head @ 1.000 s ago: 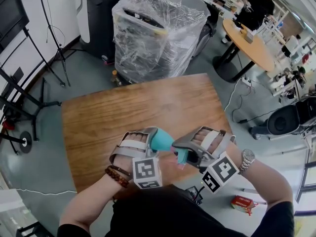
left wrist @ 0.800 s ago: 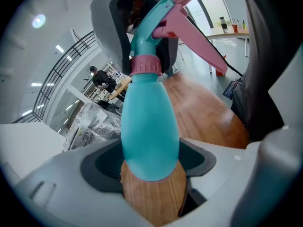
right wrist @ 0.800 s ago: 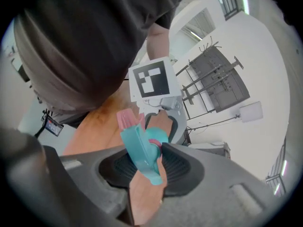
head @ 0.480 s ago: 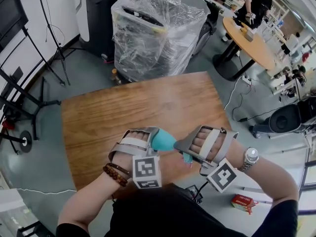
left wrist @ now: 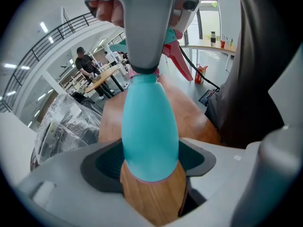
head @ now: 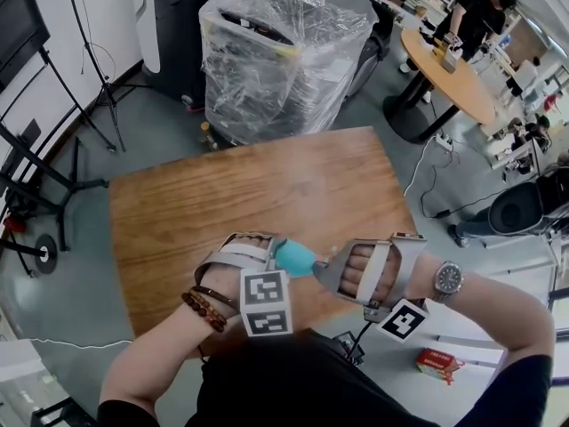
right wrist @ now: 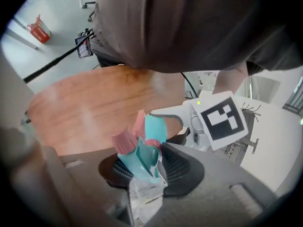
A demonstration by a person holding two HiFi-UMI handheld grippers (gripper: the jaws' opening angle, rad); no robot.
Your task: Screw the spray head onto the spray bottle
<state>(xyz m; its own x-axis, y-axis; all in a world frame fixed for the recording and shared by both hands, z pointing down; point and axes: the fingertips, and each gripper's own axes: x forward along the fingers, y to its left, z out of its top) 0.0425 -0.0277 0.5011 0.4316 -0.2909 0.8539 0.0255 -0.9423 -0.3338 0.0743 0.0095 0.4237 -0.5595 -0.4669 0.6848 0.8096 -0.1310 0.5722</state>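
**Screwing the spray head on, above the table's near edge**

Our left gripper is clamped round the body of the teal spray bottle, held off the table over its near edge. Our right gripper pinches the spray head at the bottle's neck. We judge the threading is in hand. Next we must twist the head about the neck, keeping the bottle steady and both in line.

Over the table's 6 o'clock edge, the spray bottle lies between the left gripper at its 9 o'clock and the right gripper, with the spray head in it, at 3 o'clock, while beyond the table a wrapped stack stands at 12 o'clock and a round table at 2 o'clock.
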